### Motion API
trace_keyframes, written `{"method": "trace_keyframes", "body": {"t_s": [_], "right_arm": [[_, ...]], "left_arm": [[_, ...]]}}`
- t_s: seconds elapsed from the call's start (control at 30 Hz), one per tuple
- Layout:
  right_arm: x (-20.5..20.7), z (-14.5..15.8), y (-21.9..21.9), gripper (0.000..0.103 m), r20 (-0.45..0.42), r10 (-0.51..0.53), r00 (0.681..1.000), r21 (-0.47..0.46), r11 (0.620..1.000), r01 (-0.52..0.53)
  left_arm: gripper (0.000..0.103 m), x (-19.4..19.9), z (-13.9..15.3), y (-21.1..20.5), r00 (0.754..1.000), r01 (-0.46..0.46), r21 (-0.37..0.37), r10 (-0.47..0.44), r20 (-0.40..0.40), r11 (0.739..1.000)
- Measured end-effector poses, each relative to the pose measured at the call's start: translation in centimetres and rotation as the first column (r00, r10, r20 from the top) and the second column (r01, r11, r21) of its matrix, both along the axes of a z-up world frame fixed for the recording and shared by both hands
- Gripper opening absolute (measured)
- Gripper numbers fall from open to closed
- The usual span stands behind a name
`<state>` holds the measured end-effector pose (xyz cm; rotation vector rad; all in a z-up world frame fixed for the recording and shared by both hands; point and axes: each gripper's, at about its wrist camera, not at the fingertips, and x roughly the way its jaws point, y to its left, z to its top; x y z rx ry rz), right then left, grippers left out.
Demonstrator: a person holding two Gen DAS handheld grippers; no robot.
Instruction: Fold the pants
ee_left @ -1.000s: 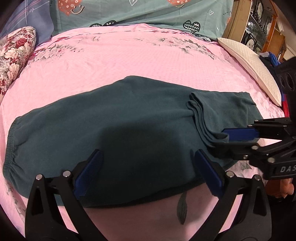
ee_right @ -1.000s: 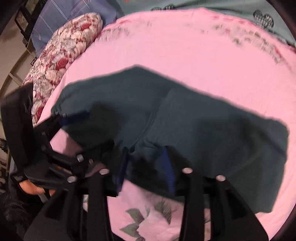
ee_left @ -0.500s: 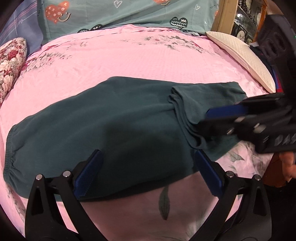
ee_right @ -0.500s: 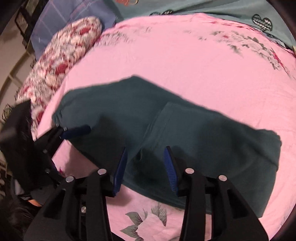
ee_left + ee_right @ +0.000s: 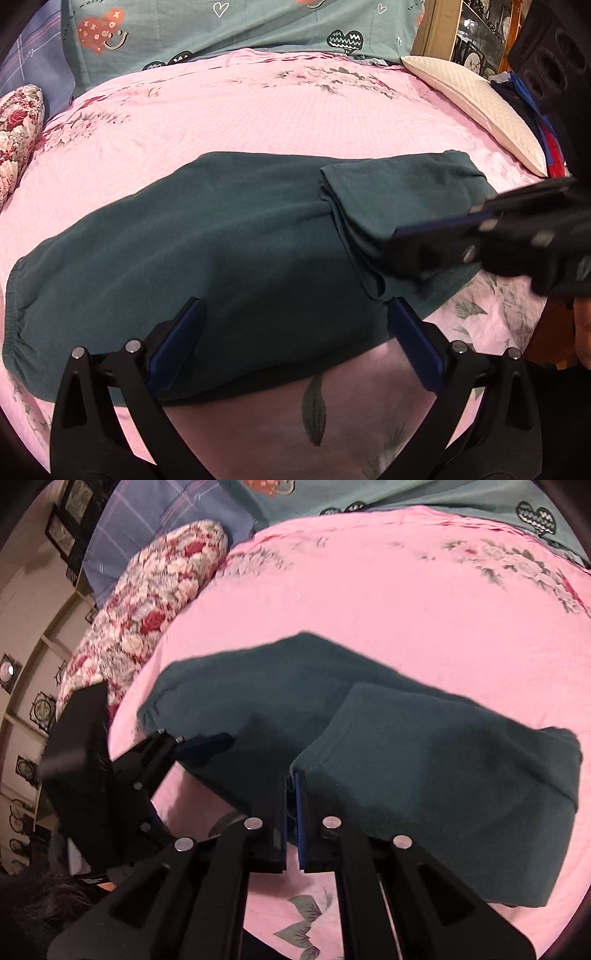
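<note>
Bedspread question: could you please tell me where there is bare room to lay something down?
Free: the pink bedspread between the green pants and the heart-print bedding. Crowded: the near edge, where the left gripper and right gripper meet the pants.

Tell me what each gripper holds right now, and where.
The right gripper is shut on the near corner of the folded-over leg of the dark green fleece pants. The left gripper is open, holding nothing.
</note>
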<state>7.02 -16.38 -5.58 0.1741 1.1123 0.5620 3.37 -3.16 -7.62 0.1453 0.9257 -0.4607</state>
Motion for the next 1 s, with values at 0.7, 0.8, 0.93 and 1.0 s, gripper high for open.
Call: {"method": "trace_keyframes", "body": {"t_s": [0.7,0.8,0.93,1.0], "right_arm": [[6.6,-0.4,2.4,0.036,0.050,-0.100,0.994,-0.369,0.923,0.112],[6.8,-0.8,1.7,0.021,0.079,-0.134,0.988,-0.325,0.933,0.153],[6.4,-0.4,-0.4,0.020,0.092,-0.208,0.974,-0.169,0.961,0.221],[6.3,0.7,-0.3,0.020,0.133,-0.231,0.964,-0.116,0.962,0.247]], "left_arm": [[0.101,0.1,0.2,2.2,0.999,-0.043,-0.026,0.043,-0.005,0.999],[0.101,0.1,0.1,2.7,0.999,-0.044,-0.039,0.044,-0.007,0.998],[0.101,0.3,0.1,3.2,0.999,-0.045,-0.055,0.044,-0.006,0.998],[0.101,0.3,0.0,3.1,0.999,-0.040,-0.049,0.040,-0.002,0.998]]}}
